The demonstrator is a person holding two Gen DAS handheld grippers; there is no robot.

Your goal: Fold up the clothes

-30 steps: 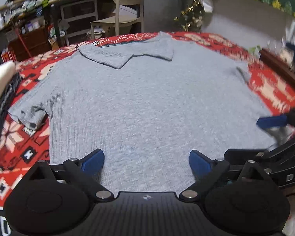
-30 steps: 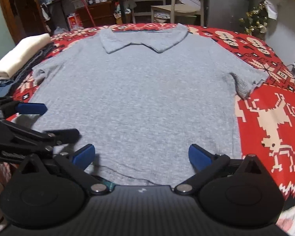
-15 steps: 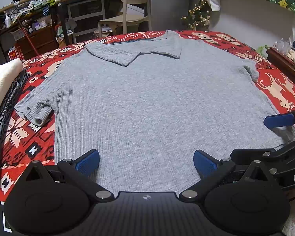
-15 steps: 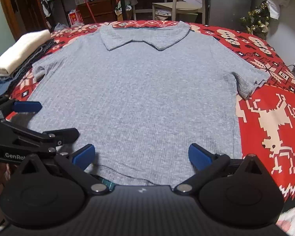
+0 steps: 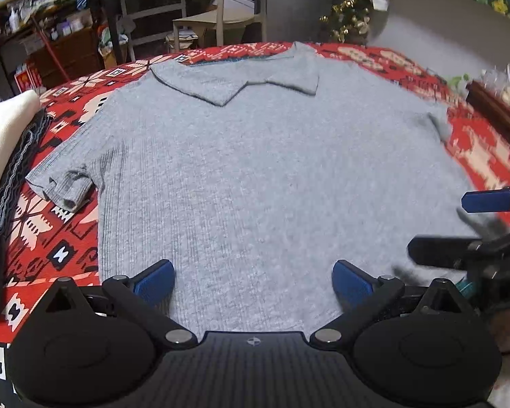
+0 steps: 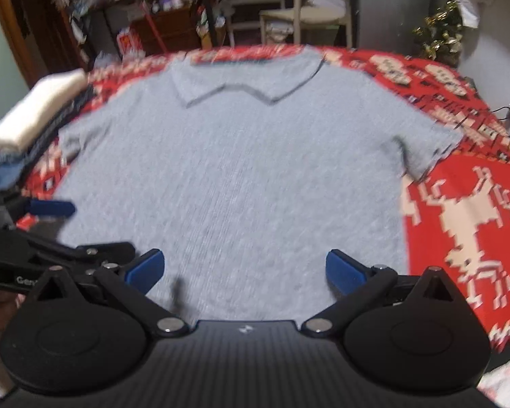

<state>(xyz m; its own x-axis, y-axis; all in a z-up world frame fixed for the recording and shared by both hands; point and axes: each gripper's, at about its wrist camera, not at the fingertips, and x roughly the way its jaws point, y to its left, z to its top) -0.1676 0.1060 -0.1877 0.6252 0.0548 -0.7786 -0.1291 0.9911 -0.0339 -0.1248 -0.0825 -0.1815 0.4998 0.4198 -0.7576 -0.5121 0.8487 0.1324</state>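
Both grippers hover above the shirt's near hem with jaws spread wide and nothing between them: the left gripper (image 5: 253, 280) near the left half, the right gripper (image 6: 244, 272) beside it. The grey collared shirt (image 5: 255, 176) lies flat, collar far, on a red patterned blanket (image 6: 465, 210).

Grey shirt (image 5: 255, 176) flat, left tool (image 5: 253, 280) open

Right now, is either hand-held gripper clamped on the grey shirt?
No, the left hand-held gripper and right hand-held gripper both have their fingers spread wide above the flat grey shirt.
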